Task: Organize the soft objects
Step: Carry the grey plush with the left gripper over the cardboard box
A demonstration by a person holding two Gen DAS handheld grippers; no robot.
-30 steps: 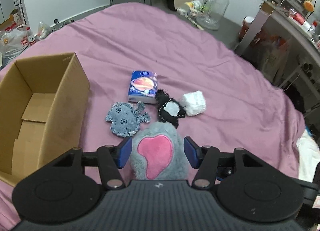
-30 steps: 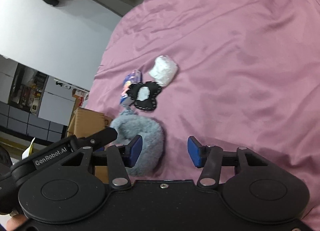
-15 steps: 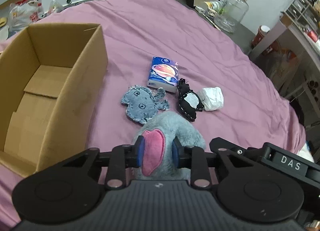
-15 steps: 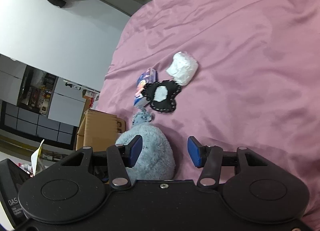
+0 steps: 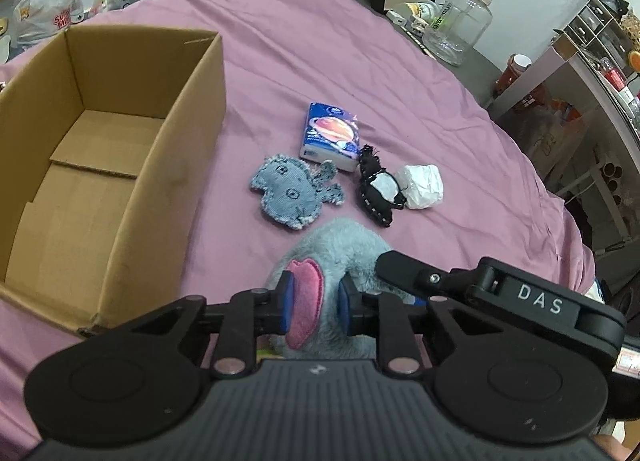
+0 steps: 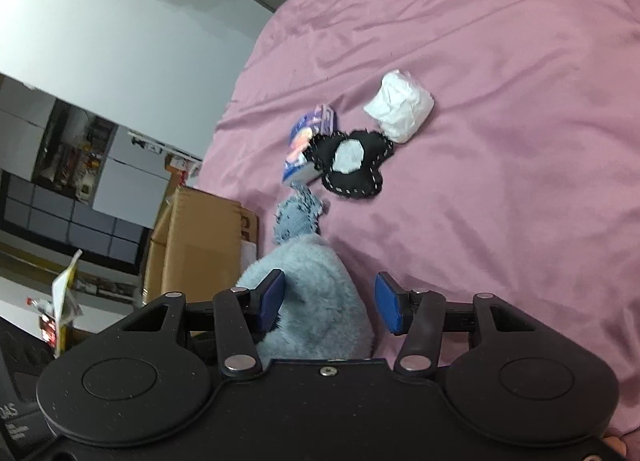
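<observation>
We found the left gripper [image 5: 313, 303] newly clamped on the grey plush toy [image 5: 340, 245], ready for the cardboard box [image 5: 192, 109]; the right gripper [image 6: 329, 303] stood wide, holding nothing.

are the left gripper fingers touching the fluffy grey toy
Touching. The left wrist view shows the left gripper with both blue pads pressed into the fluffy grey toy.
</observation>
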